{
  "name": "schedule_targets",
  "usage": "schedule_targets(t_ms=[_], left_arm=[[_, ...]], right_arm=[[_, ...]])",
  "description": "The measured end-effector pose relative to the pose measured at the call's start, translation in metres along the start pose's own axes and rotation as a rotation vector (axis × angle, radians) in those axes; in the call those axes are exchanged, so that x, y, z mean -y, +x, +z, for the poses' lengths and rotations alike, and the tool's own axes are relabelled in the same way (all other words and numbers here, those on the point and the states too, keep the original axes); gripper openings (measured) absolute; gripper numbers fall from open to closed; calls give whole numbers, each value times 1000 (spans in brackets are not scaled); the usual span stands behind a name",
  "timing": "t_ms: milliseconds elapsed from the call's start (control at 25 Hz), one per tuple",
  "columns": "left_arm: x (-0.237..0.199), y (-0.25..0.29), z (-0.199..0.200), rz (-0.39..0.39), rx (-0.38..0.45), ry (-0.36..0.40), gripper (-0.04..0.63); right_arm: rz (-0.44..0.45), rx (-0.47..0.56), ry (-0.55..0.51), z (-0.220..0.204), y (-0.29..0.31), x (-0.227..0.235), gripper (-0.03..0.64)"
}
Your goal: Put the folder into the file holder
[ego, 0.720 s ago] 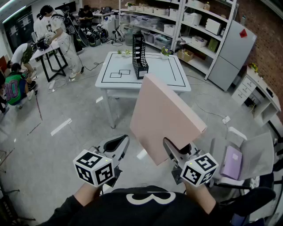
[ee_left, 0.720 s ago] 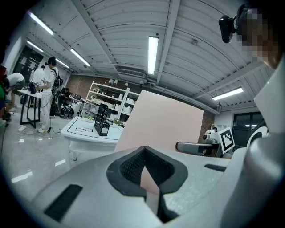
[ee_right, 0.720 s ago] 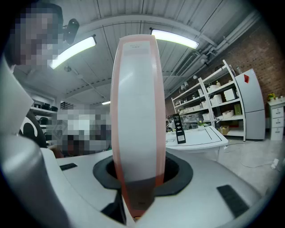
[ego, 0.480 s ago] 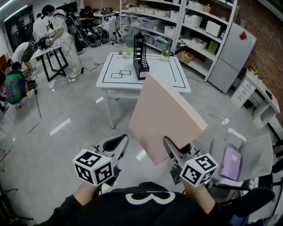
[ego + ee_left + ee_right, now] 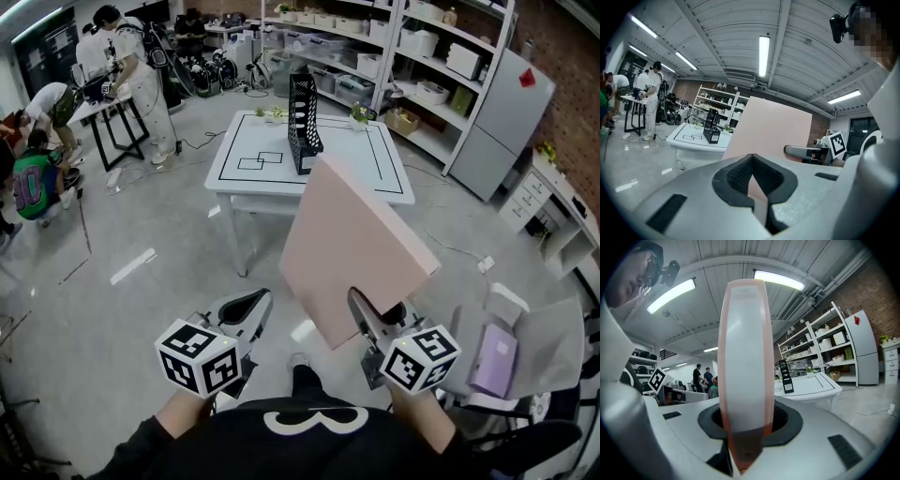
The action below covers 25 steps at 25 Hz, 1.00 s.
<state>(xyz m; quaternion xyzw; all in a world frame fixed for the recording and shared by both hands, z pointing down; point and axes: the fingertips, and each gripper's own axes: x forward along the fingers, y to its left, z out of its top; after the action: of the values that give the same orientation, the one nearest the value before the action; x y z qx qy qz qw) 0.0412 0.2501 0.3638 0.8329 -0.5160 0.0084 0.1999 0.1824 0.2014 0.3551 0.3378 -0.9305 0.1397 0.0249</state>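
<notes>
A thick pink folder (image 5: pixel 354 246) stands tilted in the air in front of me, its lower edge clamped in my right gripper (image 5: pixel 375 325). In the right gripper view the folder's white spine (image 5: pixel 743 366) rises straight out of the closed jaws. My left gripper (image 5: pixel 246 309) hangs beside it at the left, shut and holding nothing; its pads (image 5: pixel 752 176) meet in the left gripper view, with the pink folder (image 5: pixel 771 129) behind them. The black mesh file holder (image 5: pixel 304 111) stands upright on the white table (image 5: pixel 253 178) ahead, well beyond both grippers.
Several people work around a small table (image 5: pixel 103 103) at the far left. Shelving with bins (image 5: pixel 412 47) and a grey cabinet (image 5: pixel 502 108) line the back right. A chair with a purple item (image 5: pixel 495 354) is close at my right. Small plants (image 5: pixel 359 113) sit on the white table.
The view has shifted slightly; the table and file holder sit a little nearer and lower in the picture. Both grippers and the held folder keep the same pose.
</notes>
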Motion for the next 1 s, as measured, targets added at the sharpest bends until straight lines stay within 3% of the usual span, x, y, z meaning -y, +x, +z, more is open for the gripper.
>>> schedule_targets(t_ms=[640,1000], left_arm=[[-124,157,41,118,-47,-78,6],[-153,215,78,152,-21,-31,6]], right_arm=[[95,-66,24,34,171,129,141],[111,-28,0,69,216,185,141]])
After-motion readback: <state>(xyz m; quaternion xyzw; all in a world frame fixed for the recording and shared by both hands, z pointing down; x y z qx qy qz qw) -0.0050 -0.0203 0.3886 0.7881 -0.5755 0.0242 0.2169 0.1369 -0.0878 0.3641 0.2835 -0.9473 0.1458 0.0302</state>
